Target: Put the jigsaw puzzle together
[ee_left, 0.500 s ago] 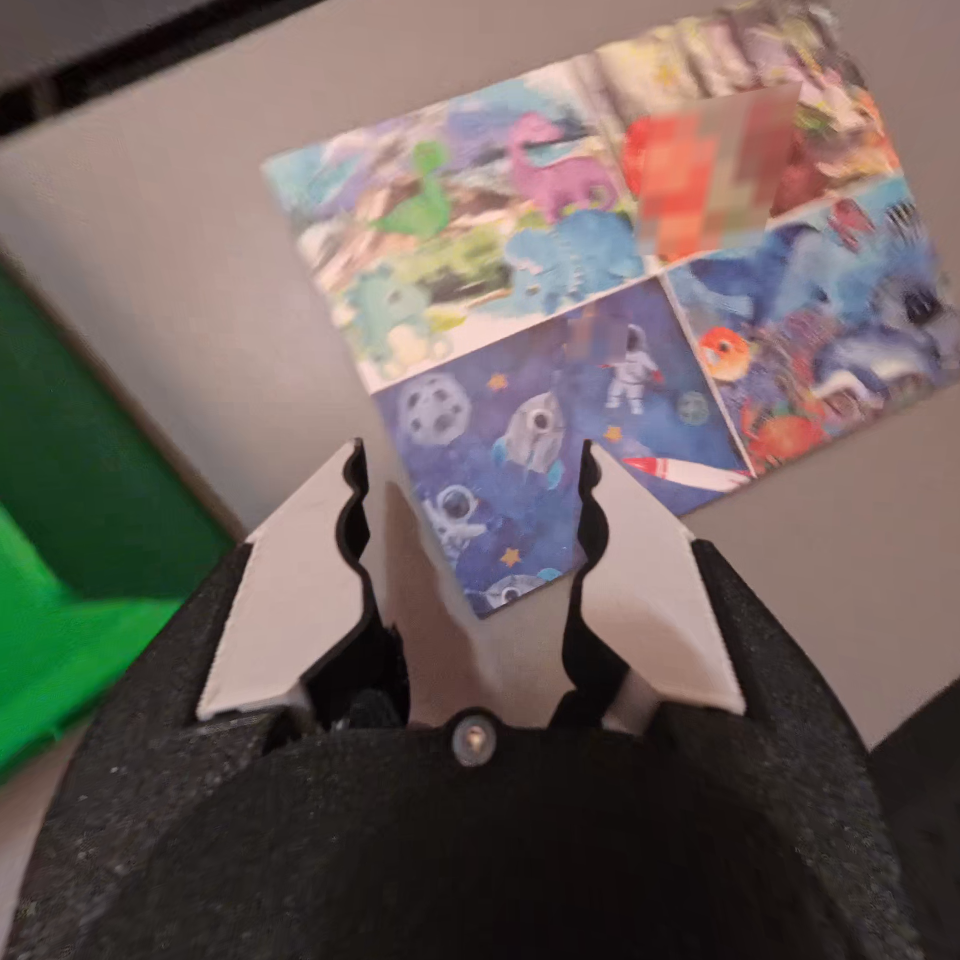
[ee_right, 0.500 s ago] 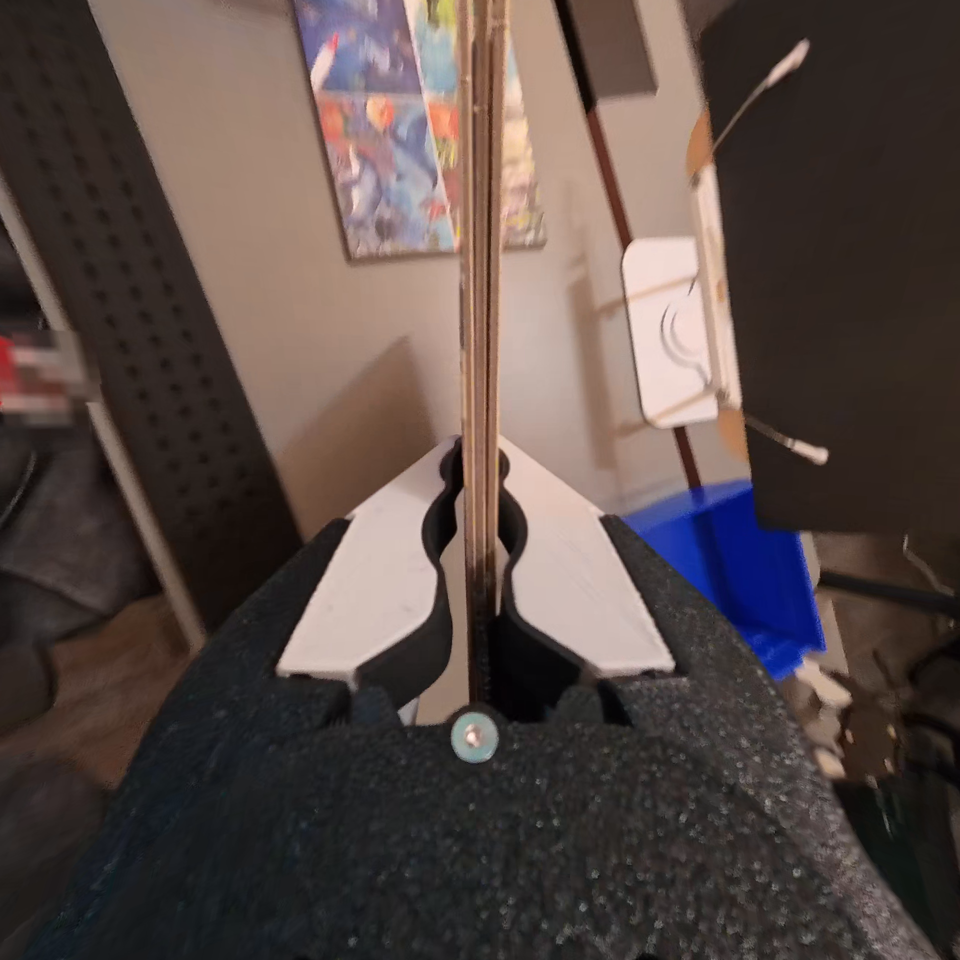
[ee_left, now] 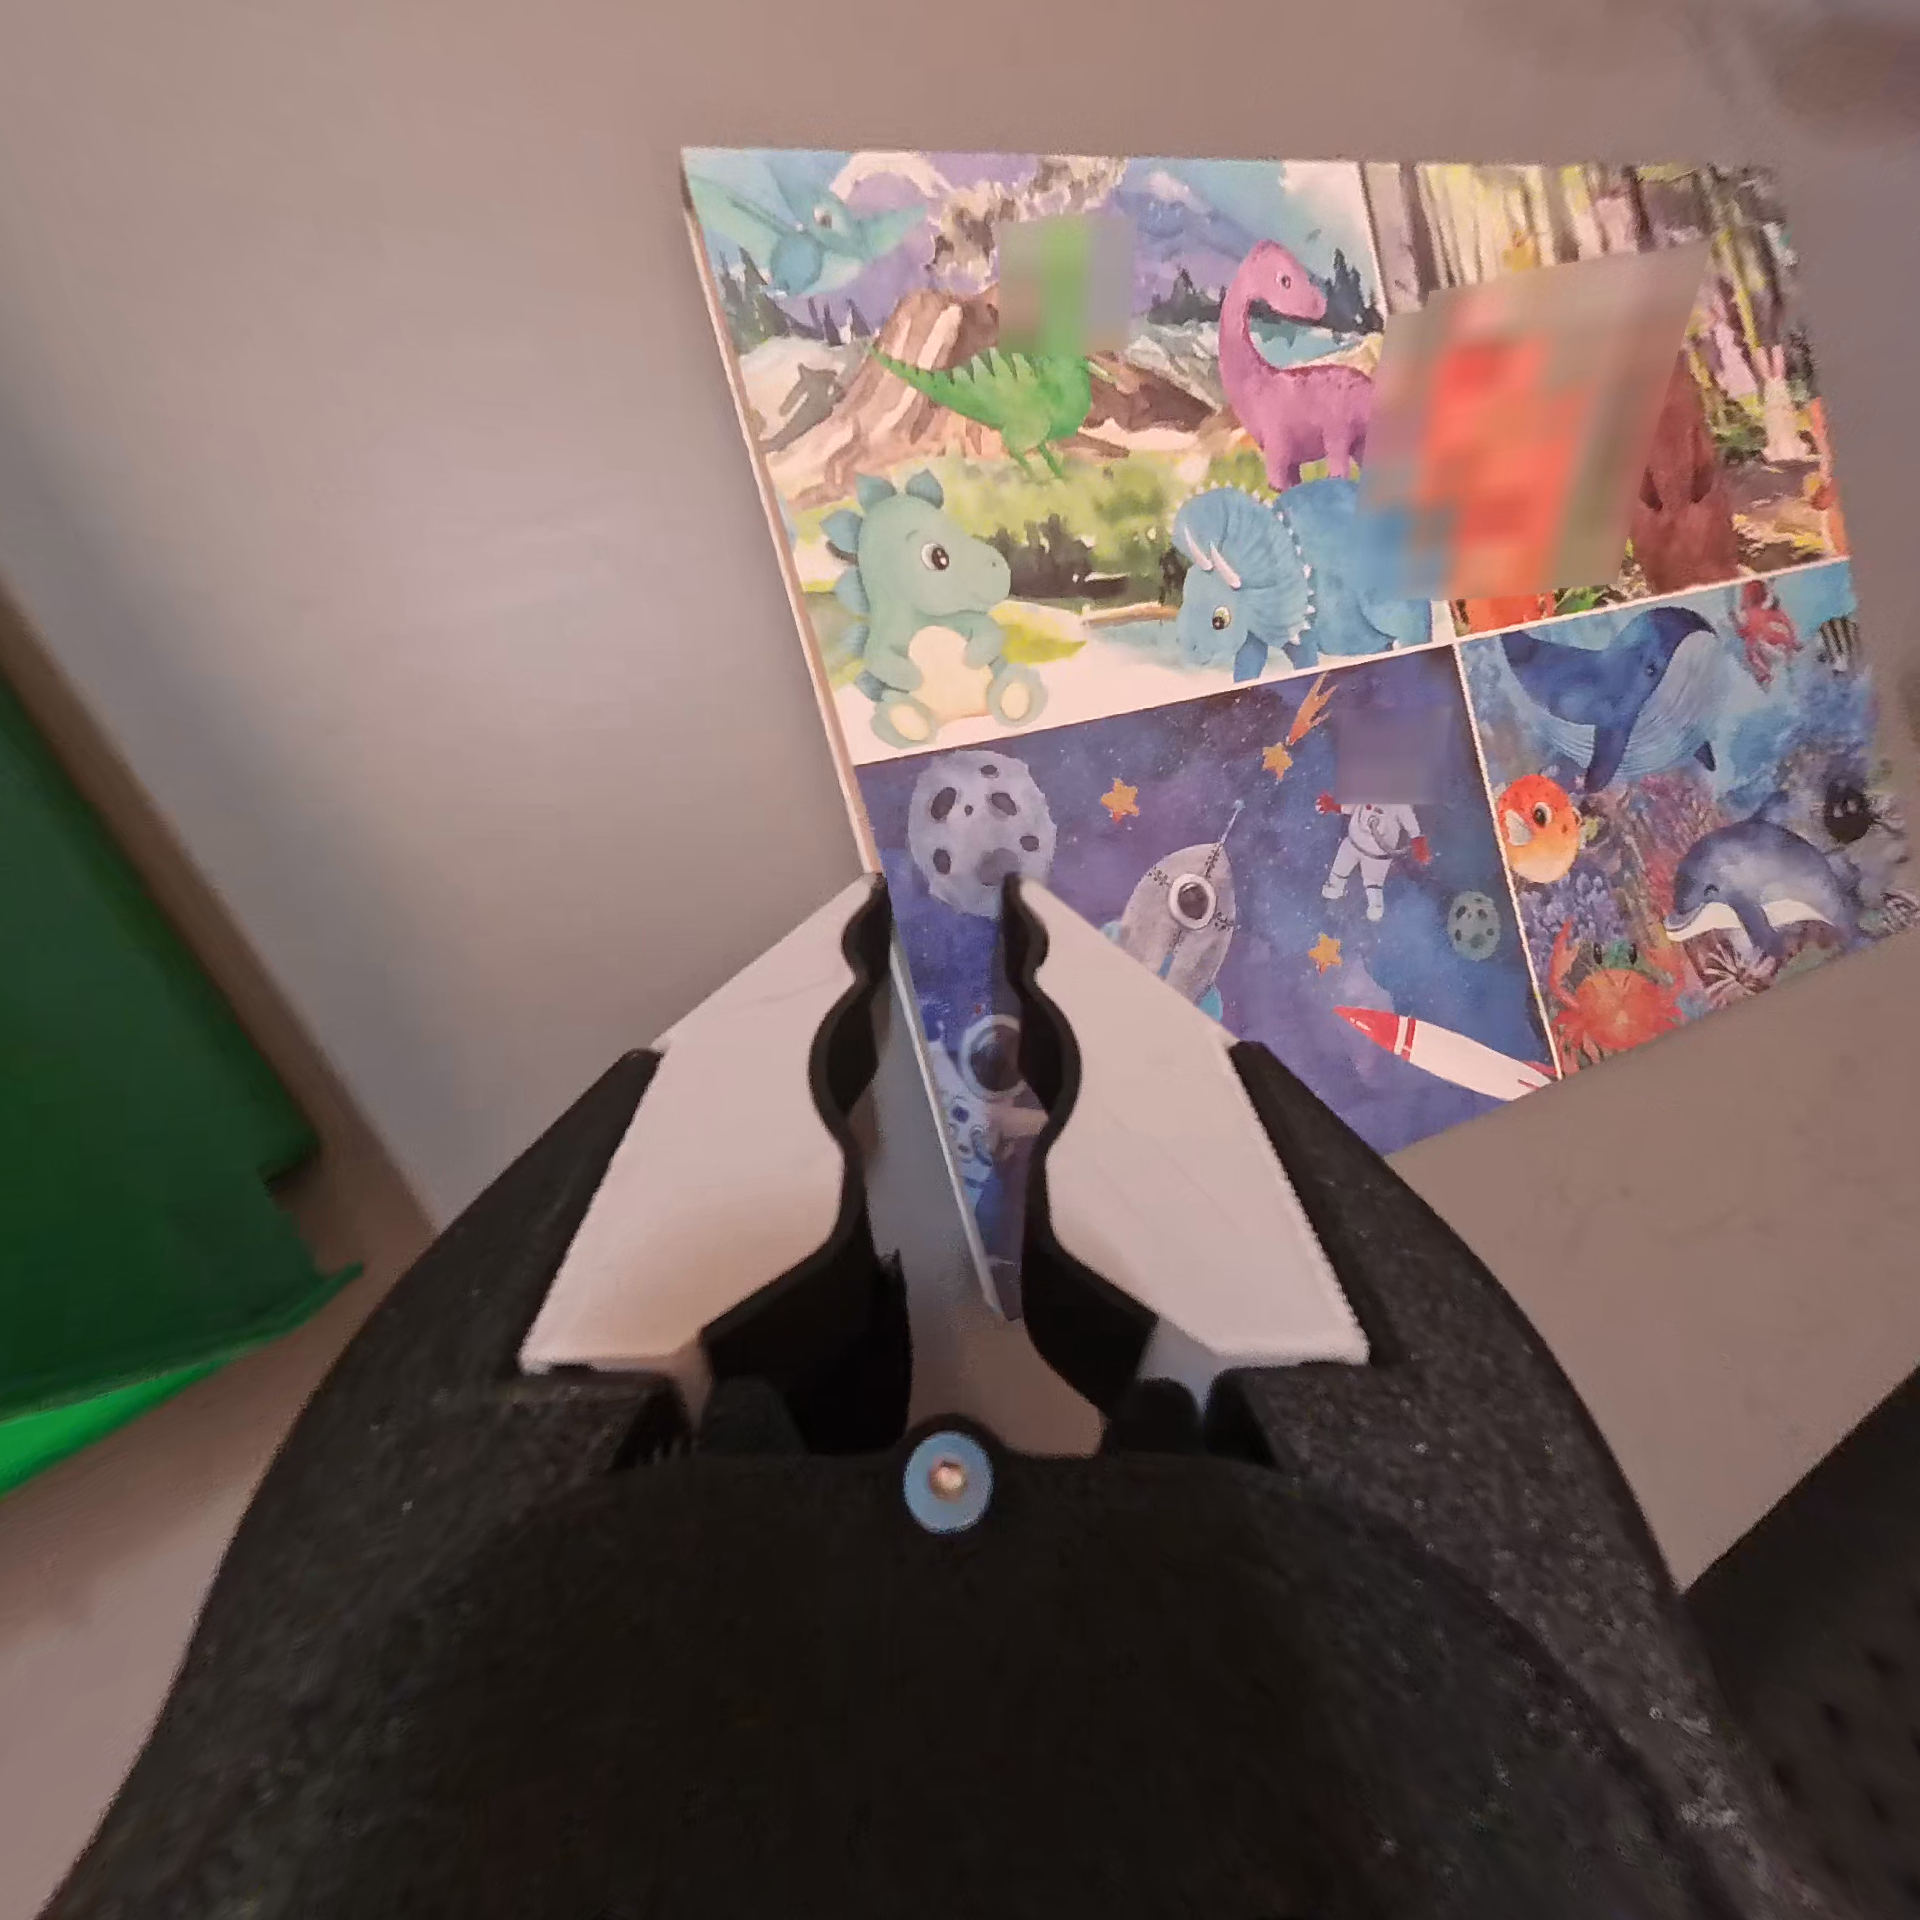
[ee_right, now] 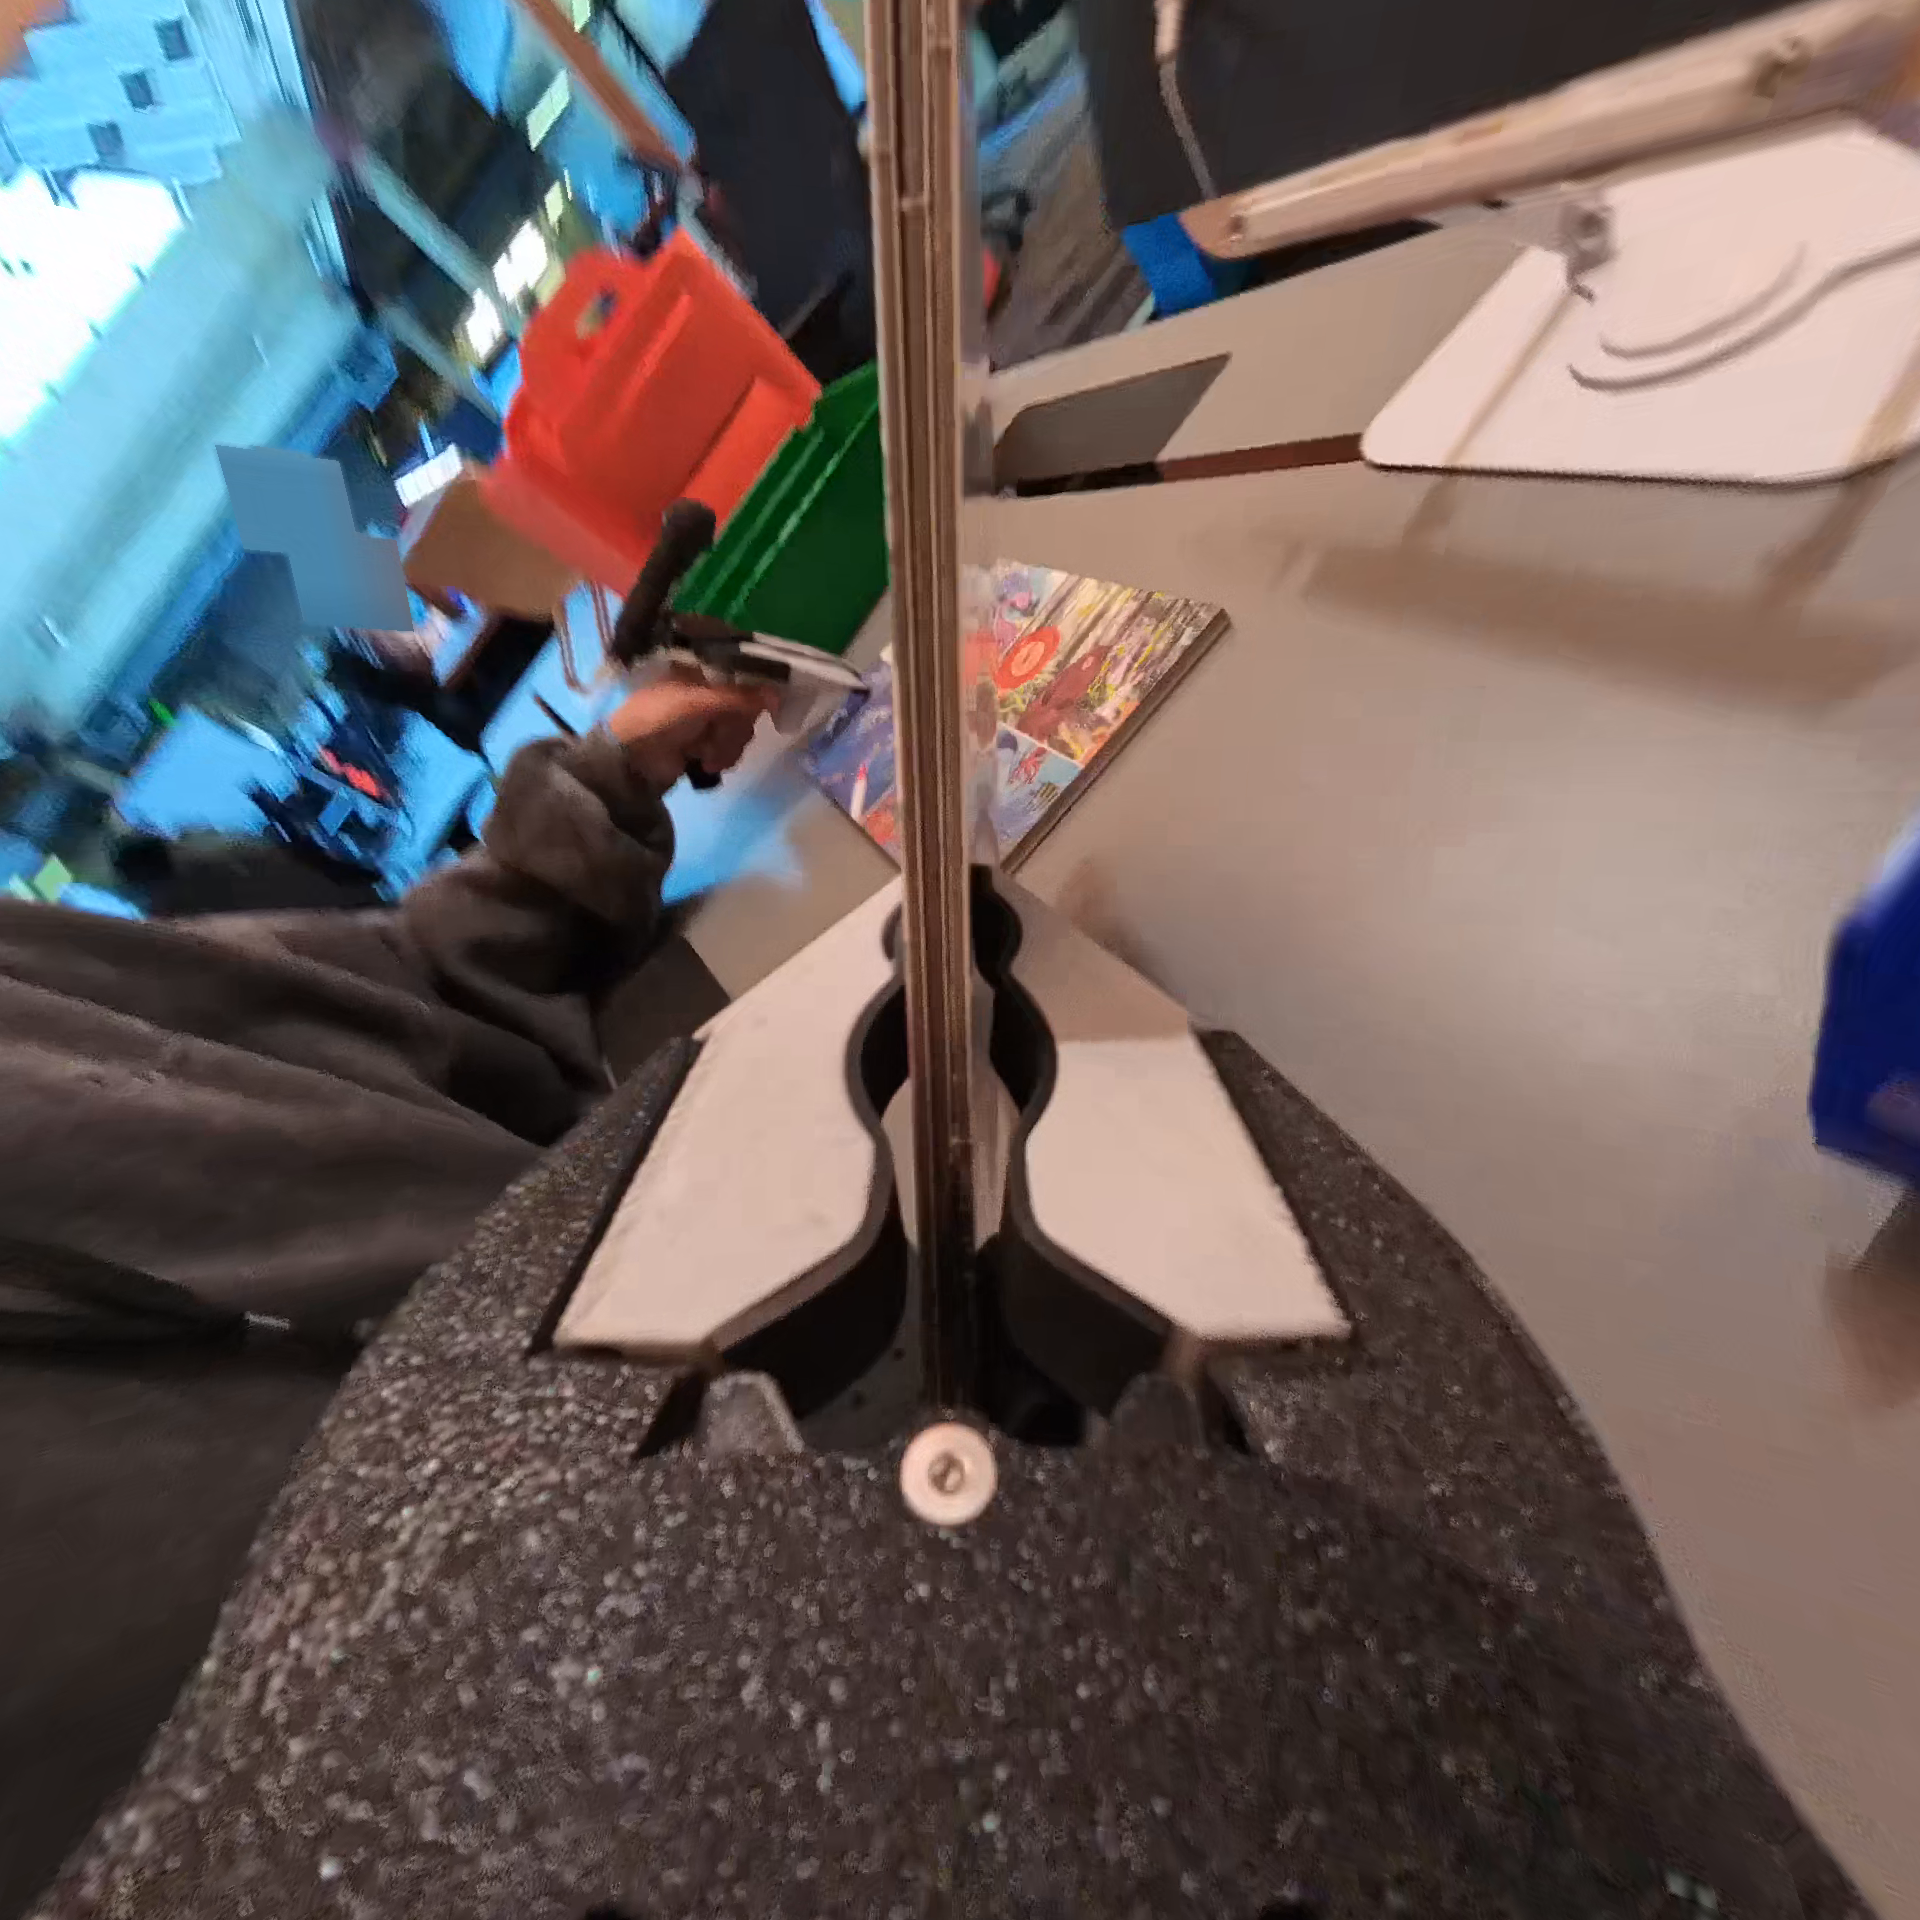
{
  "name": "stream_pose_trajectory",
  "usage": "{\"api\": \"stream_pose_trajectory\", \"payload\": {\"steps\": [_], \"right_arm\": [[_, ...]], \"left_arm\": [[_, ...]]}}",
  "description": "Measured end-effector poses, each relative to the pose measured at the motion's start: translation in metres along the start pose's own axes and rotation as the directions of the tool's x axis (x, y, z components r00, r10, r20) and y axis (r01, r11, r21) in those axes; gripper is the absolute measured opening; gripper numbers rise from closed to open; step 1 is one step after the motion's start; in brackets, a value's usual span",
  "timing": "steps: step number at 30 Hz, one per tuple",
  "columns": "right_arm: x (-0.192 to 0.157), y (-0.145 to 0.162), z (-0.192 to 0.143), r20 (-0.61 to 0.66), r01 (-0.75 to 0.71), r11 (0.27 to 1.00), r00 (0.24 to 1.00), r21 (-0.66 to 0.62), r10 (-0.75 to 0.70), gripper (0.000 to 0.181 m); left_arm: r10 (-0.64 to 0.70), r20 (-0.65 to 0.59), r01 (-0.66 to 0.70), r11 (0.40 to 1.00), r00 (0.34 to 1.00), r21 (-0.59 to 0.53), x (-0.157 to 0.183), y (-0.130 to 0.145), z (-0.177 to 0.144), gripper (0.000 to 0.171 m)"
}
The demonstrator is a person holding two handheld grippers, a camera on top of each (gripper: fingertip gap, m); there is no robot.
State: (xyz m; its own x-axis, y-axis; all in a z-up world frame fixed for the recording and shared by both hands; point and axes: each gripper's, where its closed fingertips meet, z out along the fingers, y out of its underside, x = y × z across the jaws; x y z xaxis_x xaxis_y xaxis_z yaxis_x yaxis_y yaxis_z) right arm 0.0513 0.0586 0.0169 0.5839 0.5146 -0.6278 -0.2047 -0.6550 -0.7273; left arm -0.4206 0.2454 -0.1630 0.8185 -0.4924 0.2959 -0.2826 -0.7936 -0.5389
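Observation:
A colourful picture board (ee_left: 1195, 582) with dinosaur, space, sea and forest panels lies on the grey table (ee_left: 416, 520). My left gripper (ee_left: 945, 894) has its jaws drawn close on the board's near-left corner, which sits between them. My right gripper (ee_right: 940, 894) is shut on a stack of thin wooden puzzle boards (ee_right: 925, 520), held upright and seen edge-on. The right wrist view also shows the picture board (ee_right: 1081, 686) behind the stack. The left gripper (ee_right: 831, 675) is at its corner, held by a hand.
A green bin (ee_left: 104, 1091) stands left of the table and shows in the right wrist view (ee_right: 810, 520) beside an orange bin (ee_right: 644, 395). A white plate on a stand (ee_right: 1662, 343) and a blue bin (ee_right: 1870, 1039) are to the right. A dark sleeve (ee_right: 416, 987) lies left. The grippers' ends are close to 55 centimetres from one another.
My left gripper has moved forward onto the picture board's corner and its jaws have narrowed. My right gripper has swung round to face across the table, still holding the stack.

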Motion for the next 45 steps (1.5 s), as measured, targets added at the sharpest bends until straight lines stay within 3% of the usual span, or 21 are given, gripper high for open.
{"api": "stream_pose_trajectory", "payload": {"steps": [6,9,13,16,25,30,34,37,41,45], "right_arm": [[0.046,0.047,-0.022,-0.011,-0.348,0.928,0.936,0.131,0.352,0.007],[0.060,0.063,-0.021,-0.008,-0.417,0.899,0.907,0.129,0.422,0.007],[0.074,0.072,-0.019,0.019,-0.503,0.857,0.863,0.114,0.504,0.007],[0.078,0.082,-0.010,0.044,-0.553,0.832,0.833,0.028,0.552,0.008],[0.068,0.104,0.019,0.078,-0.578,0.793,0.797,-0.192,0.599,0.006],[0.072,0.109,0.026,0.079,-0.601,0.769,0.774,-0.219,0.628,0.006],[0.074,0.113,0.034,0.086,-0.614,0.754,0.760,-0.233,0.645,0.006],[0.076,0.116,0.041,0.090,-0.618,0.748,0.754,-0.242,0.651,0.006],[0.060,0.112,0.037,0.230,-0.471,0.838,0.814,-0.275,0.533,0.007],[0.049,0.116,0.033,0.288,-0.431,0.849,0.808,-0.305,0.513,0.007]], "left_arm": [[0.079,-0.171,-0.065,0.994,0.982,0.087,0.027,-0.008,-0.010,0.009],[0.090,-0.290,-0.058,0.991,0.953,0.117,0.040,-0.009,-0.018,0.006],[0.150,-0.301,-0.138,0.989,0.942,0.059,0.039,0.006,-0.018,0.006],[0.226,-0.343,-0.232,0.972,0.912,0.025,0.042,0.017,-0.022,0.005],[0.360,-0.424,-0.391,0.920,0.831,0.015,0.032,0.027,-0.051,0.005],[0.357,-0.431,-0.389,0.921,0.829,0.015,0.018,0.027,-0.063,0.004],[0.319,-0.502,-0.323,0.943,0.804,0.080,0.020,0.027,-0.073,0.003],[0.285,-0.485,-0.309,0.950,0.827,0.032,0.009,0.035,-0.061,0.003],[0.279,-0.457,-0.333,0.942,0.844,-0.040,0.001,0.048,-0.046,0.004],[0.263,-0.457,-0.310,0.950,0.850,-0.029,0.000,0.043,-0.040,0.005]]}}
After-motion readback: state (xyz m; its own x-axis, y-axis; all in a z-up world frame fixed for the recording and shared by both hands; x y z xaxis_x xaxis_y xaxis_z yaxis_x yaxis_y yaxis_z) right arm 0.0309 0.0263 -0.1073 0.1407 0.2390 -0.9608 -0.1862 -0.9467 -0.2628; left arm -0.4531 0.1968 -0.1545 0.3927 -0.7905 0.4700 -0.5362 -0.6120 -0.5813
